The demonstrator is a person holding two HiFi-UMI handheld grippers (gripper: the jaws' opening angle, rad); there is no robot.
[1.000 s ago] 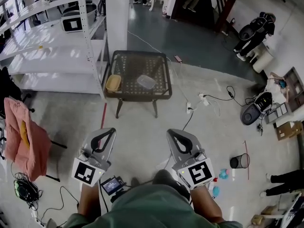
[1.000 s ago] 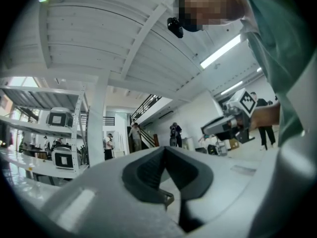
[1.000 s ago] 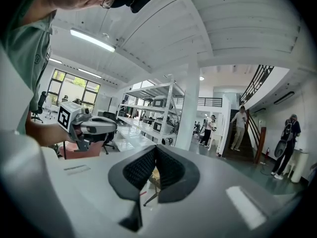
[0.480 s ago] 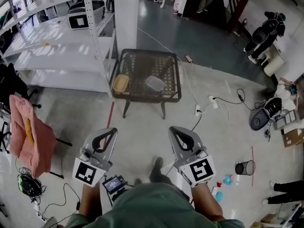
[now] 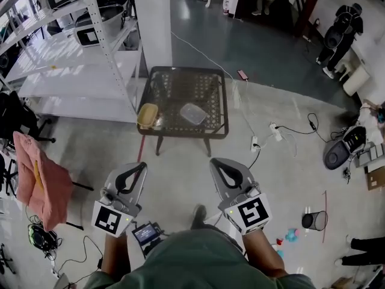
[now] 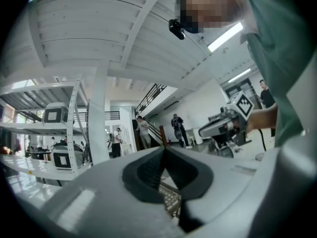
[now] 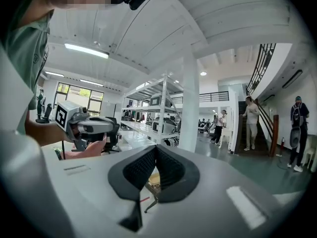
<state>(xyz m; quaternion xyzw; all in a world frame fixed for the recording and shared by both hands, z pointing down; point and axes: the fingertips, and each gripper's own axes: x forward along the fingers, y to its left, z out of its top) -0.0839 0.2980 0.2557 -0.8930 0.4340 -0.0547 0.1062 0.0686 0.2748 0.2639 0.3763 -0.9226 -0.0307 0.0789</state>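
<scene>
Two containers sit on the dark mesh surface [image 5: 183, 80], well ahead of both sets of fingers. One is a yellow container [image 5: 146, 114] at the surface's left edge, ahead of the left gripper [image 5: 142, 165]. The other is a clear container [image 5: 193, 113] near it, more toward the right gripper [image 5: 212, 161]. What either holds cannot be told. Each gripper's fingers are pressed tip to tip with nothing between them, above the floor [image 5: 180, 161]. White shelving [image 5: 72, 71] stands beyond the left fingers.

The person stands farther forward: the worktop [image 5: 180, 86] sits lower in the head view, nearer the left gripper [image 5: 142, 166] and right gripper [image 5: 214, 162]. Its mesh top now shows beneath the left fingers [image 6: 146, 170].
</scene>
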